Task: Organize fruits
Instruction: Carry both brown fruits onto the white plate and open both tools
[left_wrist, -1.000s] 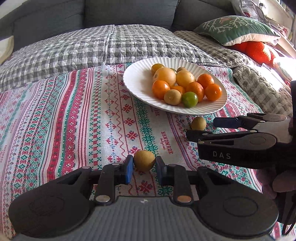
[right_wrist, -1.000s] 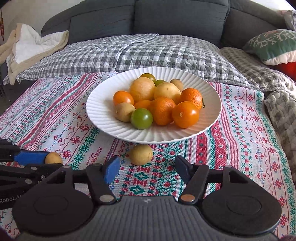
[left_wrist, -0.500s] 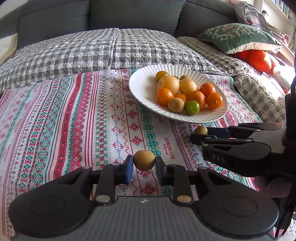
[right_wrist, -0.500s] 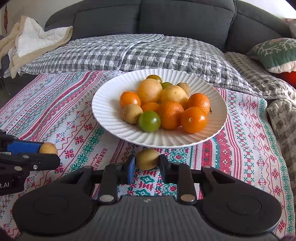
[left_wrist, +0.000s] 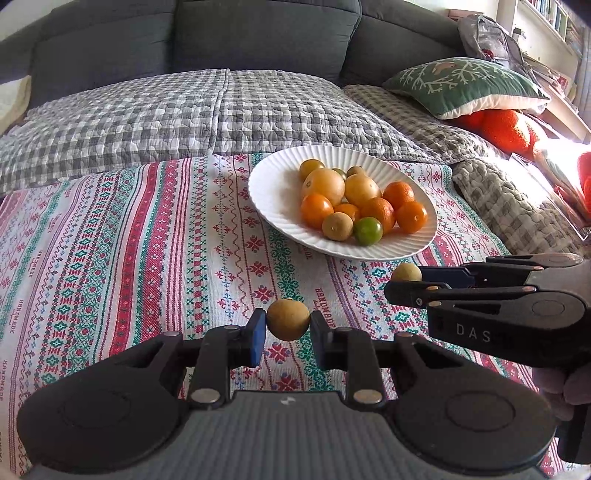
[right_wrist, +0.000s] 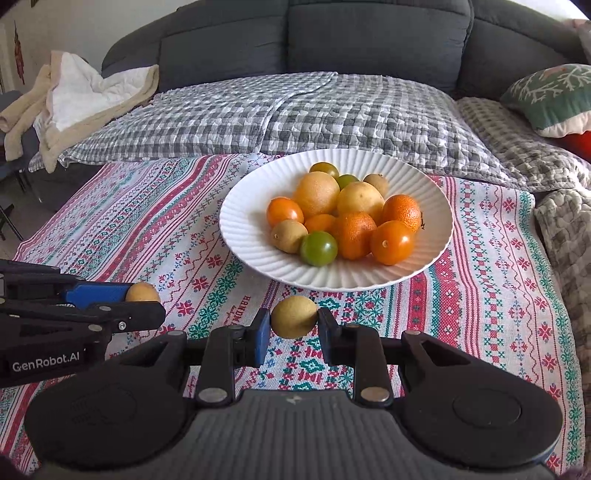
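A white ribbed plate (left_wrist: 269, 206) (right_wrist: 243, 251) holds several orange, yellow and green fruits on a patterned cloth. My left gripper (left_wrist: 288, 325) is shut on a small tan round fruit (left_wrist: 288, 319) and holds it above the cloth, short of the plate; it shows at the left of the right wrist view (right_wrist: 142, 293). My right gripper (right_wrist: 293, 325) is shut on a small yellow round fruit (right_wrist: 294, 316), lifted just in front of the plate's near rim; it shows at the right of the left wrist view (left_wrist: 406, 273).
The patterned cloth (left_wrist: 129, 258) covers a surface in front of a grey sofa with a checked quilt (right_wrist: 295, 118). A green pillow (left_wrist: 461, 85) and orange cushion (left_wrist: 506, 127) lie at the right. A beige blanket (right_wrist: 74, 107) lies at the far left.
My right gripper closed on the yellow fruit and lifted it. Both grippers rose above the cloth with their fruits; the plate now looks farther off.
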